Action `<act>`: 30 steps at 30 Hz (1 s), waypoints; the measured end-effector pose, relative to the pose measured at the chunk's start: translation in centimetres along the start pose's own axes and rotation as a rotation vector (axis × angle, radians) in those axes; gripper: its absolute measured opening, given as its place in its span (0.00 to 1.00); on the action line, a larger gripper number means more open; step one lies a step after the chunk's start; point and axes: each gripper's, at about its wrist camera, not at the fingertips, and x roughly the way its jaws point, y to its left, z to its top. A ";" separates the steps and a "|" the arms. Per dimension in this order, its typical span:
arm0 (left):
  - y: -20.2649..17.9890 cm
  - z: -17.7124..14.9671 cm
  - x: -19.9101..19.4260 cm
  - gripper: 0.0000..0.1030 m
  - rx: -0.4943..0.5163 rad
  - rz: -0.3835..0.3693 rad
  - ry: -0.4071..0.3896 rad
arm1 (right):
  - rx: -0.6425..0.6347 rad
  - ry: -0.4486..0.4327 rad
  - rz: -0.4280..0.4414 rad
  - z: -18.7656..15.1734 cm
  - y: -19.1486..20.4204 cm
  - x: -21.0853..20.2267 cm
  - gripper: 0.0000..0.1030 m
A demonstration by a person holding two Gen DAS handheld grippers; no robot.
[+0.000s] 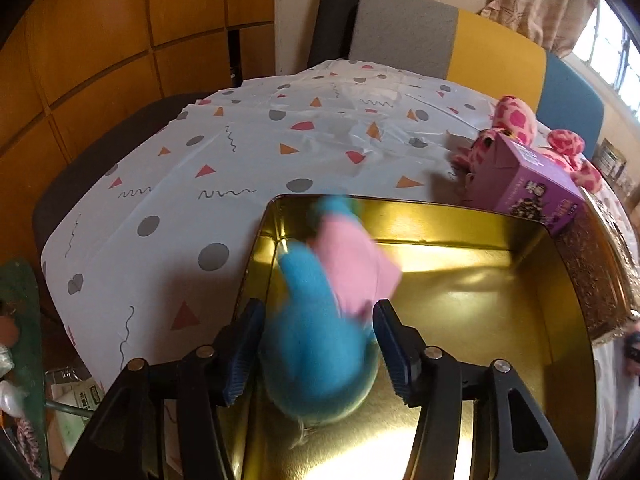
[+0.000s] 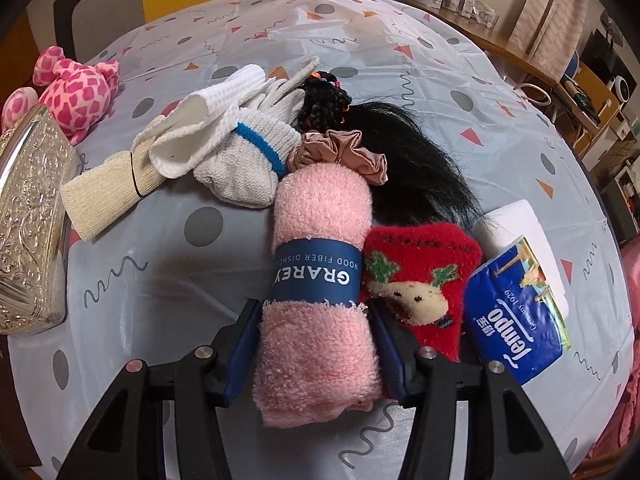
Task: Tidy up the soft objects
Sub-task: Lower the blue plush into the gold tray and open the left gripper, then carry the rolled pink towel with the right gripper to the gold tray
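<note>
The left gripper (image 1: 316,354) hangs over an open gold tin (image 1: 460,280), a rectangular metal box with rounded corners and a shiny, mirror-like inside. Between its ribbed blue pads is a fuzzy blue and pink soft toy (image 1: 320,320), blurred by motion. The left pad seems to stand just clear of the plush, while the right pad is at its edge; whether the toy is squeezed cannot be told. The toy is above the near left part of the tin.

Just behind the tin stands a purple cardboard box (image 1: 524,180), and beyond it lies a pink spotted plush animal (image 1: 516,120) on the smooth plastic tablecloth (image 1: 240,152), which is pale with triangles, dots and squiggles.

The right gripper (image 2: 316,344) has its pads pressed against both sides of a rolled pink towel (image 2: 320,300), a fluffy terry cylinder wrapped in a dark blue paper band. The towel rests on the tablecloth.

Touching its right side is a fuzzy red sock (image 2: 420,276) with a reindeer face, and next to that a glossy blue pack of tissues (image 2: 520,312). Behind the towel lie a ruffled brown scrunchie (image 2: 340,152), black hair (image 2: 408,160), a knit white sock (image 2: 240,160) with a blue stripe, a waffle-weave white cloth (image 2: 216,120) and a roll of cream gauze (image 2: 104,196). At the left edge is an embossed silver lid (image 2: 28,220).
</note>
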 end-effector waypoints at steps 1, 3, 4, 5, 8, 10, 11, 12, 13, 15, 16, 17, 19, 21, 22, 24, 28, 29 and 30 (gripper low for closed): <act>0.1 0.1 0.2 0.59 -0.003 0.007 0.002 | -0.001 -0.001 0.001 -0.2 0.1 -0.1 0.54; 0.3 0.3 0.3 0.66 -0.010 0.014 0.001 | -0.004 -0.006 0.000 -0.5 0.1 -0.4 0.54; 0.5 0.3 0.1 0.66 -0.015 0.015 -0.001 | -0.007 -0.009 -0.004 -0.5 0.2 -0.5 0.53; 0.5 0.3 -0.2 0.67 -0.021 0.018 -0.007 | -0.012 -0.012 -0.009 -0.6 0.2 -0.5 0.53; 0.5 -0.1 -2.1 0.81 -0.017 0.022 -0.043 | -0.035 -0.027 -0.024 -0.6 0.7 -0.7 0.40; 0.2 -0.6 -3.6 0.83 0.001 0.041 -0.065 | -0.047 -0.034 -0.033 -0.8 1.1 -0.9 0.36; 0.0 -0.9 -4.4 0.83 0.007 0.046 -0.080 | -0.056 -0.036 -0.038 -0.8 1.3 -1.0 0.36; -0.1 -1.2 -5.2 0.83 0.011 0.046 -0.095 | -0.064 -0.039 -0.043 -0.9 1.5 -1.1 0.35; -0.4 -1.5 -6.1 0.83 0.017 0.047 -0.111 | -0.065 -0.040 -0.044 -1.0 1.6 -1.2 0.34; -0.8 -2.1 -7.5 0.83 0.025 0.049 -0.135 | -0.065 -0.040 -0.042 -1.1 1.7 -1.3 0.33; -1.0 -2.4 -8.2 0.83 0.028 0.045 -0.148 | -0.063 -0.039 -0.039 -1.1 1.7 -1.3 0.33; -1.2 -2.6 -8.8 0.83 0.029 0.041 -0.158 | -0.061 -0.037 -0.033 -1.1 1.7 -1.4 0.33; -1.6 -3.2 -9.9 0.83 0.034 0.031 -0.177 | -0.056 -0.029 -0.007 -1.1 1.8 -1.6 0.33; -2.1 -3.7 -10.6 0.83 0.041 0.023 -0.179 | -0.044 -0.021 0.024 -1.1 1.9 -1.7 0.32; -2.4 -4.0 -10.8 0.83 0.044 0.017 -0.175 | -0.036 -0.015 0.045 -0.9 1.8 -1.7 0.32; -2.8 -4.5 -11.1 0.83 0.050 0.008 -0.171 | -0.013 -0.003 0.087 -0.8 1.8 -1.9 0.31; -3.8 -5.5 -11.3 0.83 0.073 -0.004 -0.161 | 0.028 0.007 0.149 -0.7 2.0 -2.3 0.30; -4.0 -5.8 -11.3 0.83 0.078 -0.011 -0.159 | 0.035 0.007 0.167 -0.6 2.2 -2.5 0.30; -4.2 -5.9 -11.4 0.83 0.080 -0.017 -0.157 | 0.037 0.003 0.181 -0.4 2.4 -2.8 0.30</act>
